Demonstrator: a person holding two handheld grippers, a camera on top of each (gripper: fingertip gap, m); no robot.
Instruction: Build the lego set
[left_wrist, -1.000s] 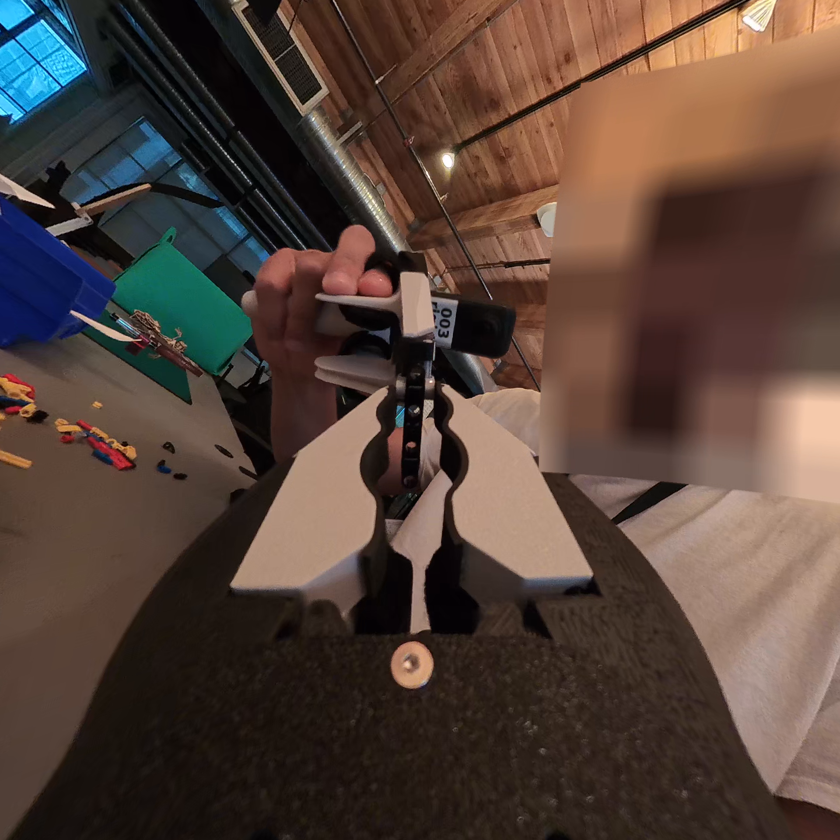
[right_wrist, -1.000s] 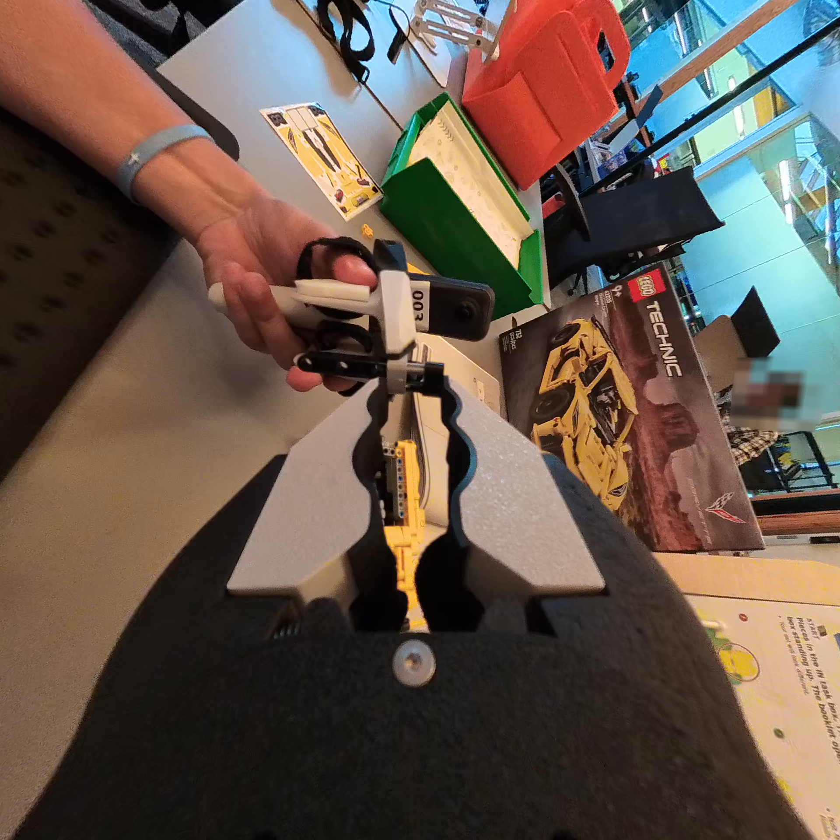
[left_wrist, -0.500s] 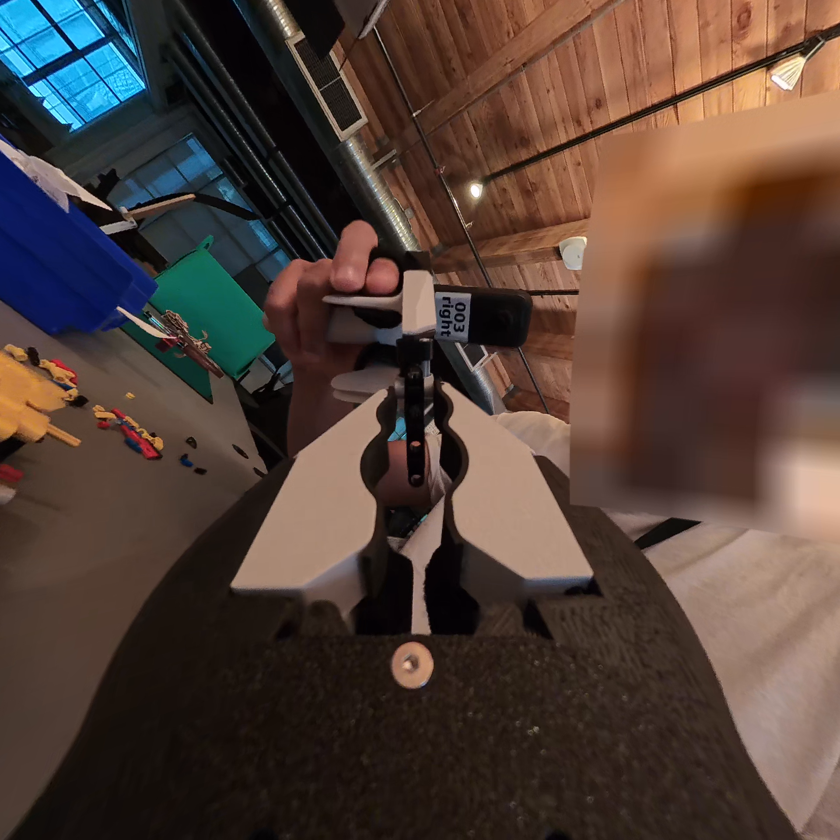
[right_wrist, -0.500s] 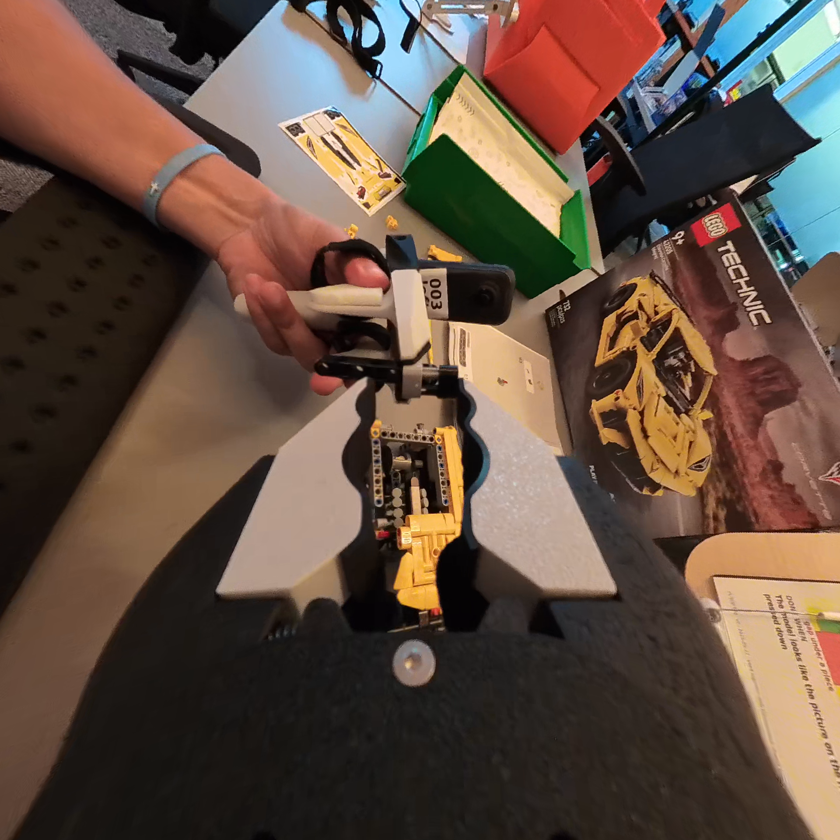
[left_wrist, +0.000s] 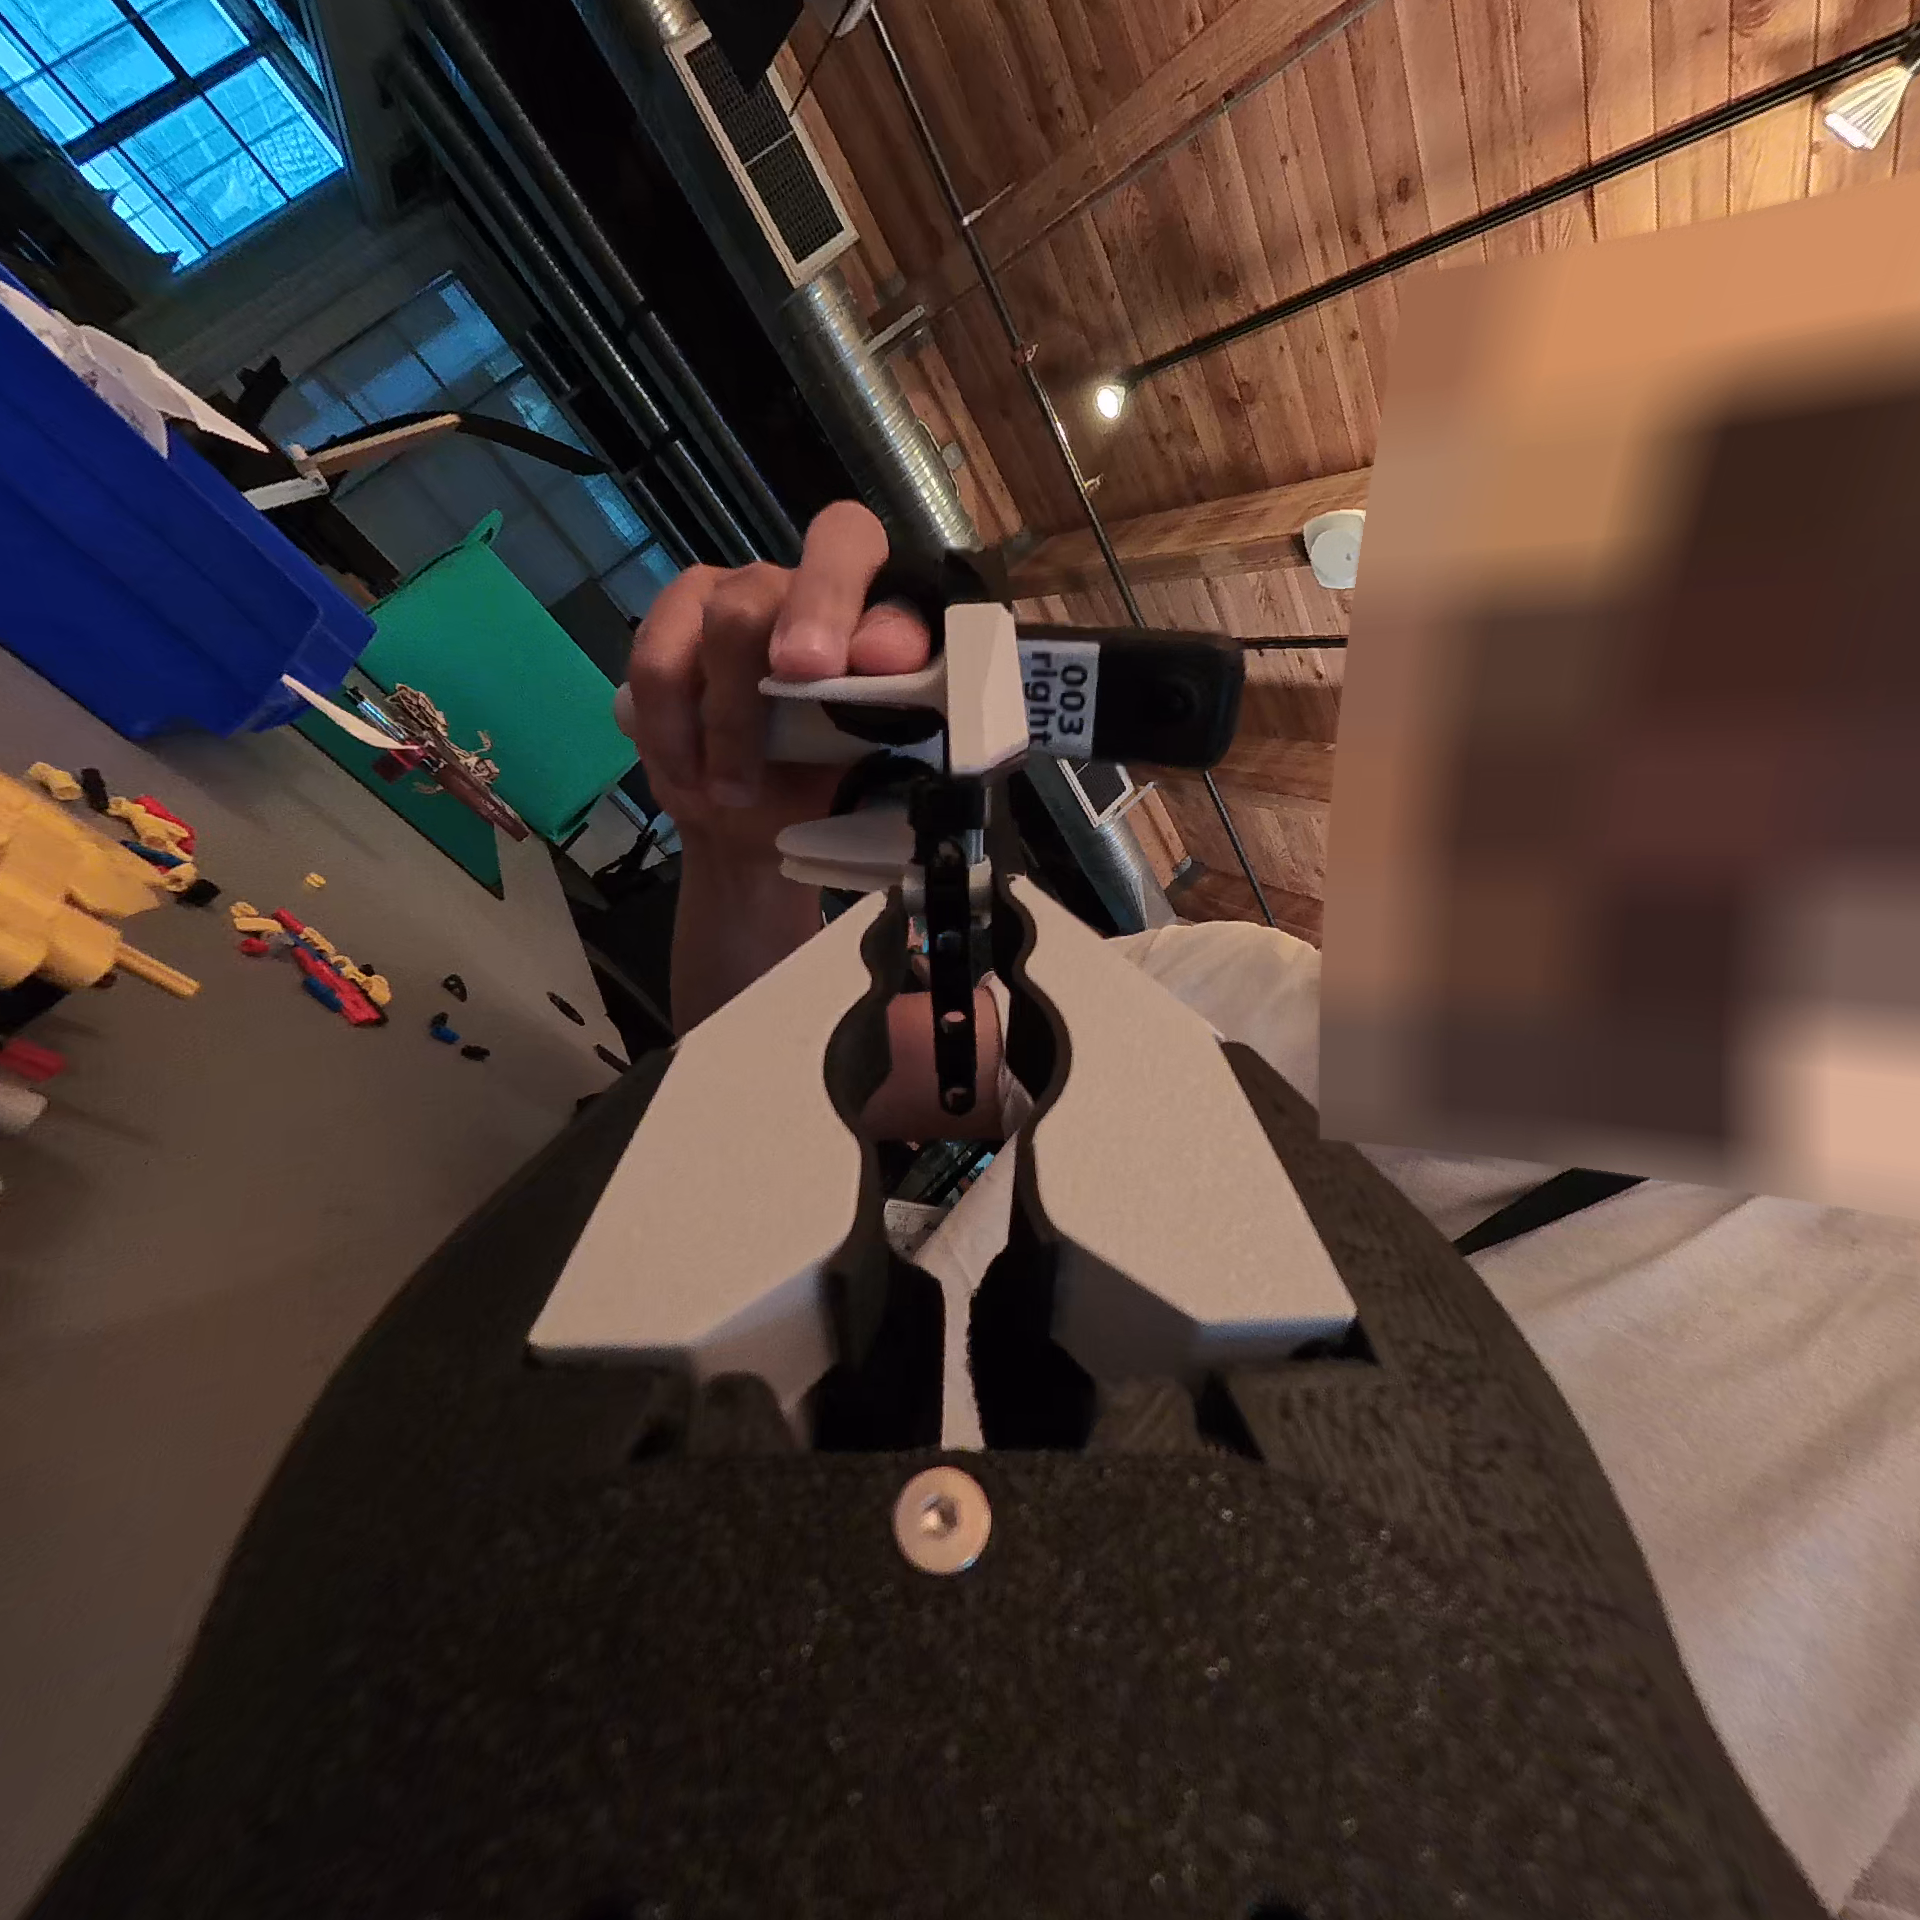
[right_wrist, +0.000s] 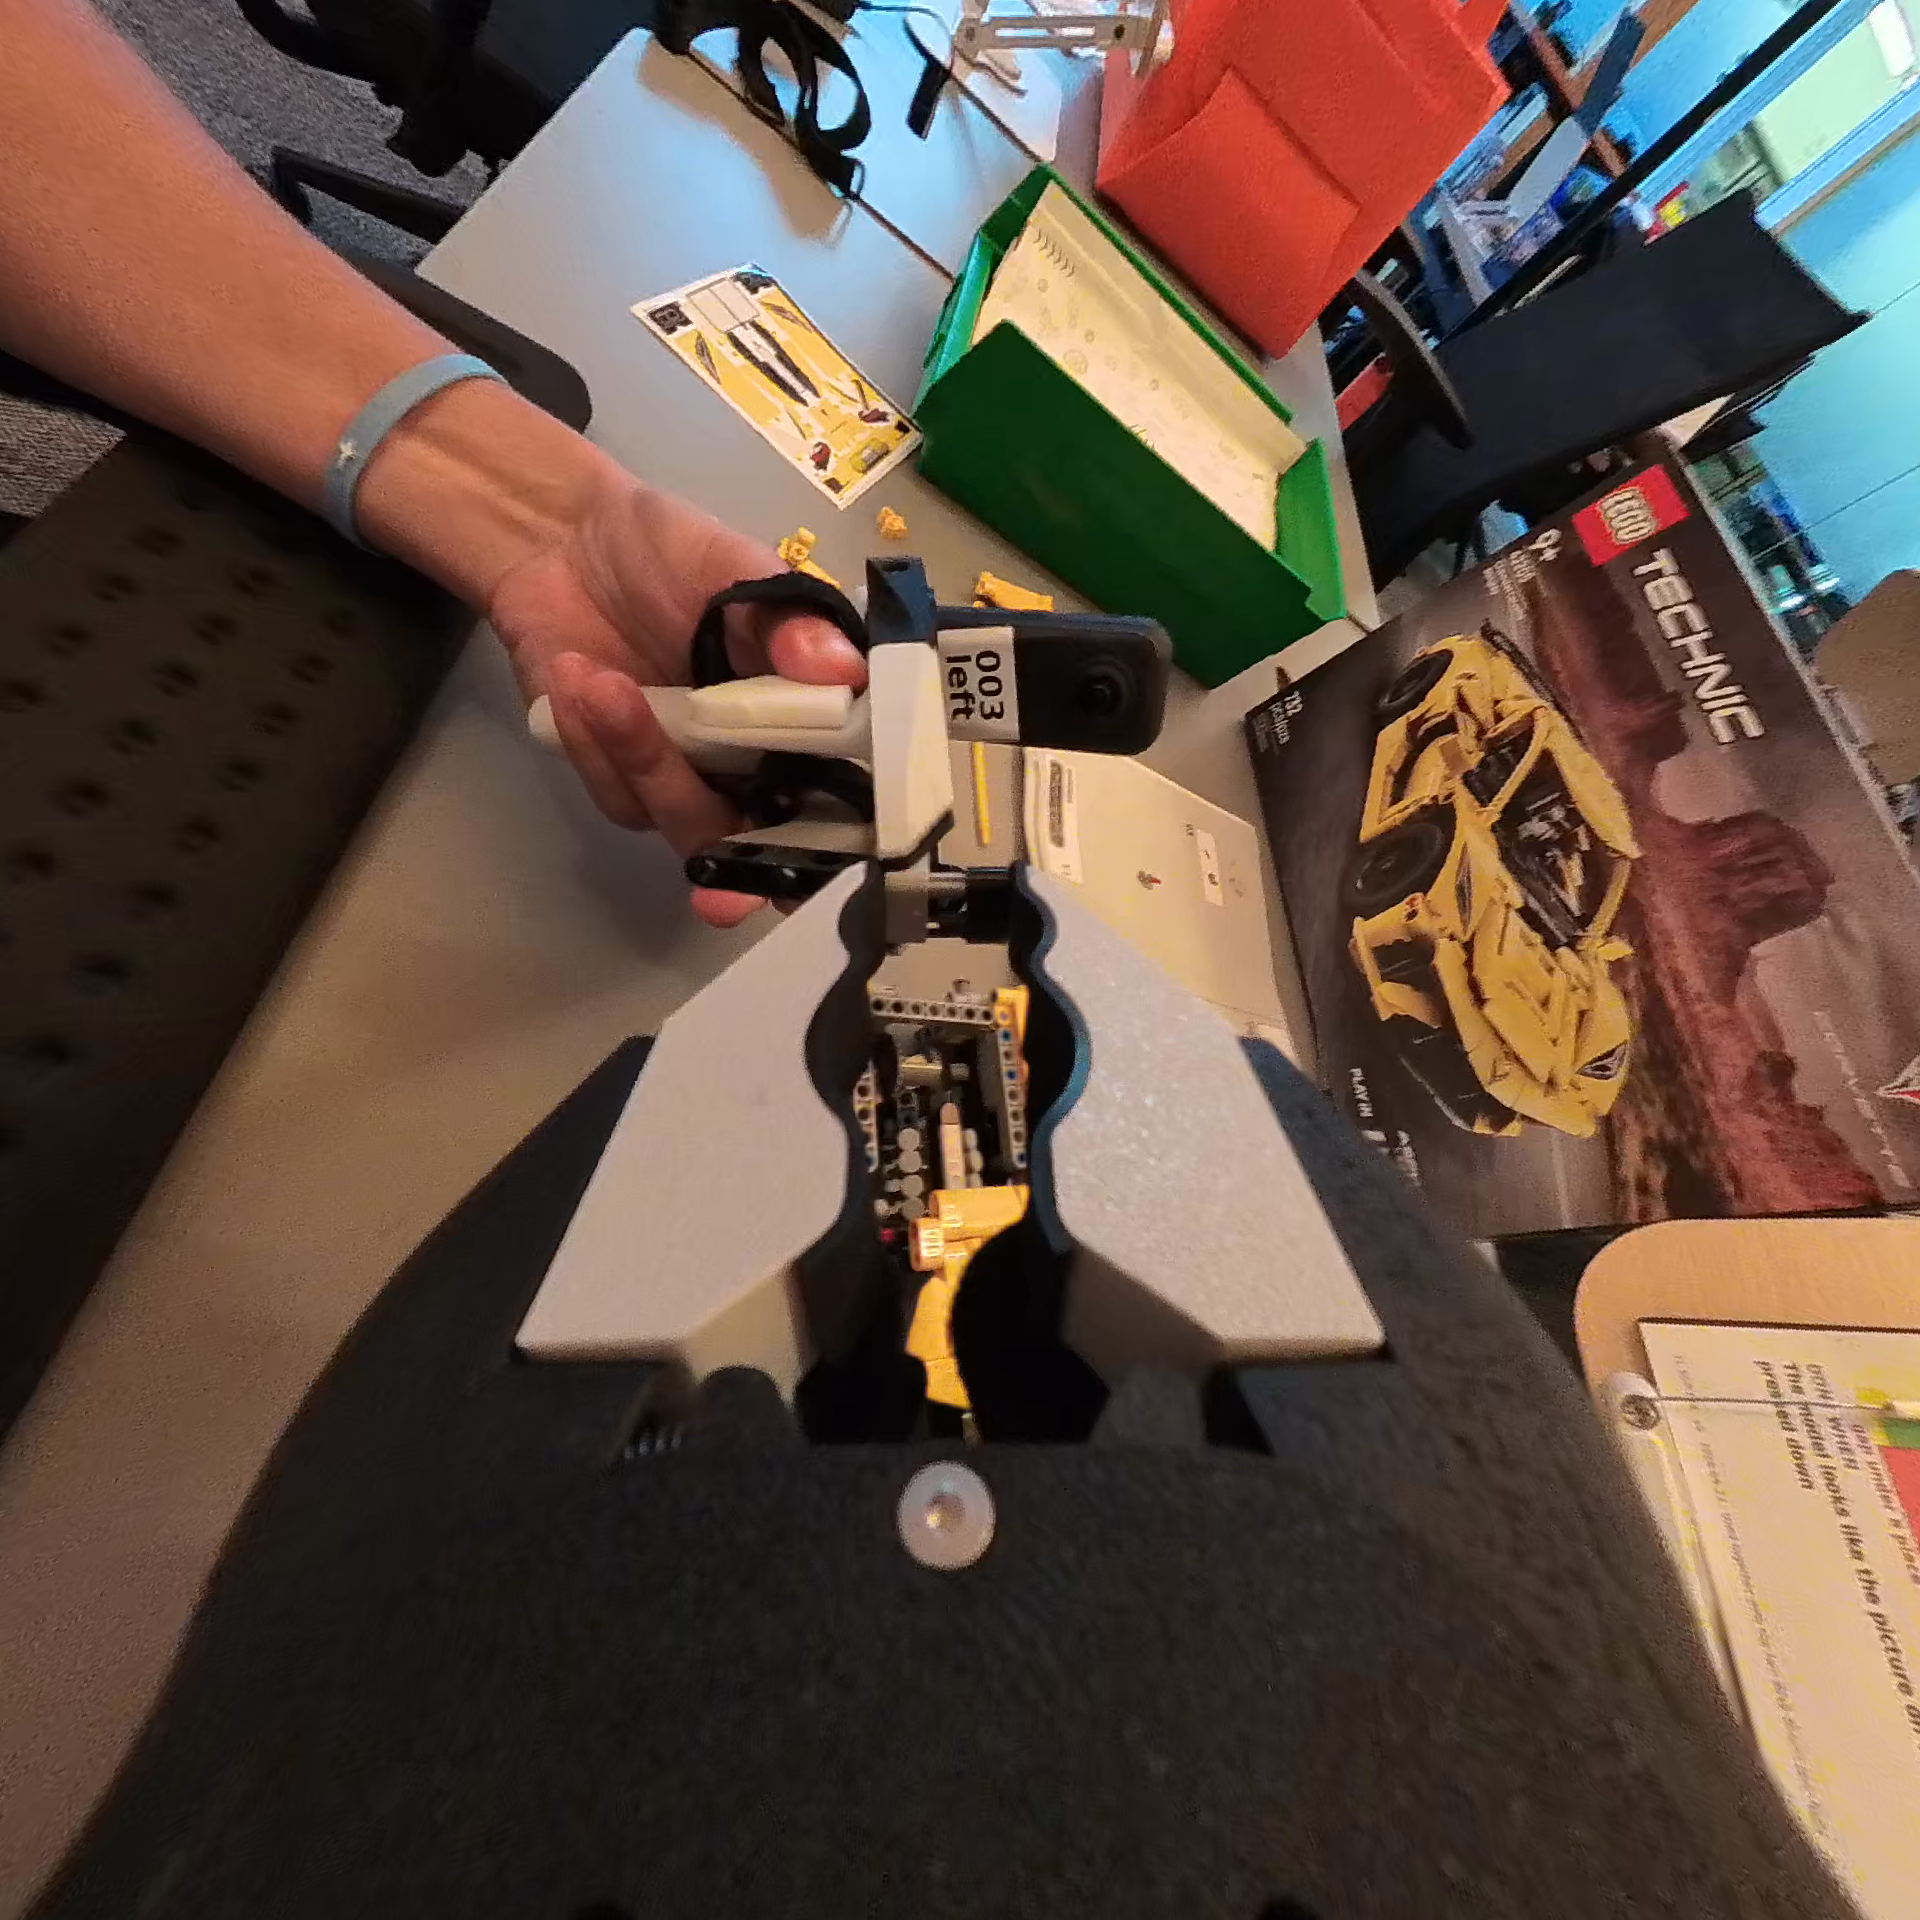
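Pinching a black beam (left_wrist: 951, 997) (right_wrist: 769, 868), the left gripper (left_wrist: 949, 902) has its fingers drawn close on the piece, which runs back from the tips toward the left wrist camera. At the beam's far end, at 12 o'clock, the right gripper (right_wrist: 945, 896) has its tips pressed onto a small grey-and-black pin (right_wrist: 961, 891) that spans the gap between them. Both tools are raised above the table (right_wrist: 364, 1039), tips meeting, each gripped by a hand: the left hand (right_wrist: 623, 675) at 10 o'clock in the right wrist view, the right hand (left_wrist: 727, 707) at 11 o'clock in the left wrist view. Each tool carries a small white label with black characters beside its camera.

Directly beneath the right gripper, seen through its finger gap, sits the part-built yellow model (right_wrist: 956, 1143). Loose pieces (left_wrist: 312, 966) lie scattered at 9 o'clock in the left wrist view, near a blue bin (left_wrist: 135, 582) at 10 o'clock with paper scraps showing at its top.

In the right wrist view, at 3 o'clock, lies the set's box (right_wrist: 1558, 883), printed with a red logo, white lettering and 1 yellow car. A white booklet (right_wrist: 1132, 852) lies just beside it. A green bin (right_wrist: 1122, 468) at 1 o'clock holds white sheets; a sticker sheet (right_wrist: 774, 384) lies at 11 o'clock, a red container (right_wrist: 1278, 135) beyond the green bin. A printed sheet (right_wrist: 1818, 1558) sits at 4 o'clock.
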